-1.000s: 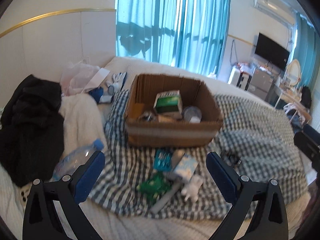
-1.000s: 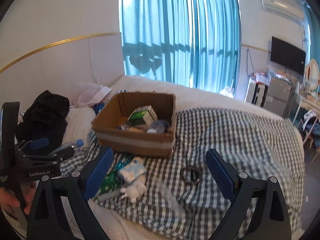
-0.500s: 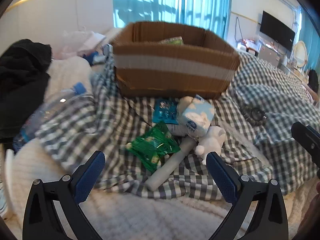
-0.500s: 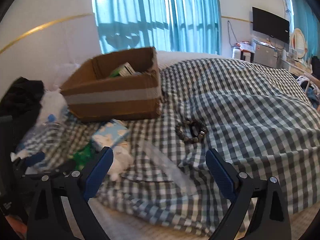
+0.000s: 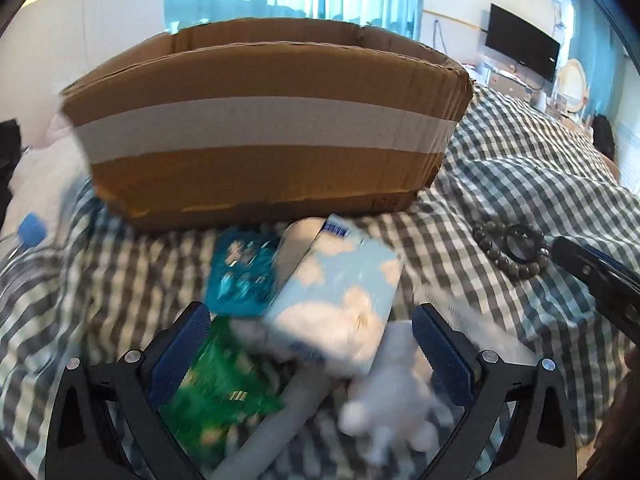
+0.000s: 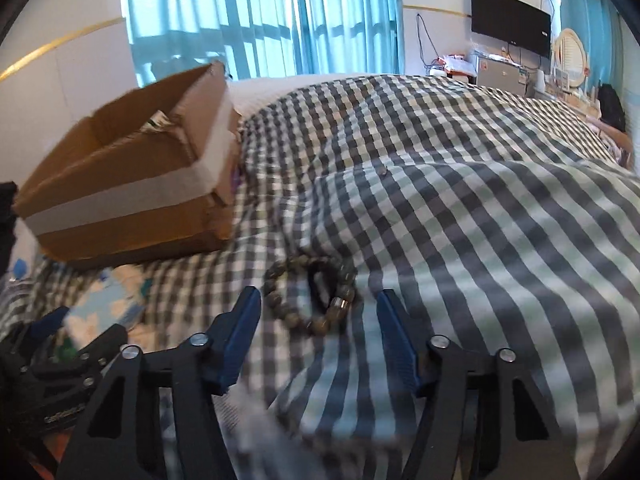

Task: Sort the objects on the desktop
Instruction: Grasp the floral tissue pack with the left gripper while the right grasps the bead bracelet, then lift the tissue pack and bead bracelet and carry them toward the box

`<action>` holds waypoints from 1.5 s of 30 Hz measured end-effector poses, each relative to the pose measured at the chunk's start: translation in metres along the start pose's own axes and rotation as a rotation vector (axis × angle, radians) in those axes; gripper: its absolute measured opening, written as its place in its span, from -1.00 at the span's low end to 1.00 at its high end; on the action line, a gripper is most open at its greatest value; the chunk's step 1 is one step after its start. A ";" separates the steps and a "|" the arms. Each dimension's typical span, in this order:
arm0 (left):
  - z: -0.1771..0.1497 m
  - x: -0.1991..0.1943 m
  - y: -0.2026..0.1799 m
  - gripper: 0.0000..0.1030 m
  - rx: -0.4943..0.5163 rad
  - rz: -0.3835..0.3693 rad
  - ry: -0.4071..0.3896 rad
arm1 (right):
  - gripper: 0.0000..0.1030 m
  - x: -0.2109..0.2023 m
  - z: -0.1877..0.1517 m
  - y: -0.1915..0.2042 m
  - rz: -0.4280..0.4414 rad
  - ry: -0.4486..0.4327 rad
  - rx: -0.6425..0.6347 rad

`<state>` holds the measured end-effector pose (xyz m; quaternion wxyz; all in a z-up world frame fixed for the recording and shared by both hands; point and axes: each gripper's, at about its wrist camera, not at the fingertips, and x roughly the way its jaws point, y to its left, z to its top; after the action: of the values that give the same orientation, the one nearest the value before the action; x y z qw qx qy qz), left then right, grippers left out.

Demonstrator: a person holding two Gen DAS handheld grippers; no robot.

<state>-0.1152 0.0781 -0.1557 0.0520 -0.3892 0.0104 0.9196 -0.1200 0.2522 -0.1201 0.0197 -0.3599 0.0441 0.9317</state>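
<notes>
Closing: right gripper jaws narrowed around the bead bracelet, pads not yet touching it.
Left gripper: jaws stood wide, gripping nothing; tissue pack lay between them.
Cardboard box: stood beyond both grippers on the checked blanket.

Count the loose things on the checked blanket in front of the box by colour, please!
Blue: 2, tissue pack and teal packet
Green: 1, packet
White: 2, toy animal and tube
Dark: 1, bead bracelet
Total: 6
</notes>
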 end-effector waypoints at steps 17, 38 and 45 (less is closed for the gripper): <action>0.004 0.033 0.009 0.78 -0.070 -0.047 0.061 | -0.70 0.045 0.003 -0.005 -0.091 0.068 -0.094; 0.015 -0.012 0.040 0.08 -0.135 -0.087 0.012 | -0.78 -0.008 0.012 -0.013 0.028 -0.017 0.011; 0.013 -0.034 0.051 0.08 -0.148 -0.128 -0.025 | -0.78 -0.027 0.013 -0.007 0.073 -0.032 0.013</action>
<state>-0.1067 0.0249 -0.1234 0.0819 -0.3804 -0.0829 0.9174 -0.1087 0.2607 -0.0929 -0.0112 -0.3429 0.0630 0.9372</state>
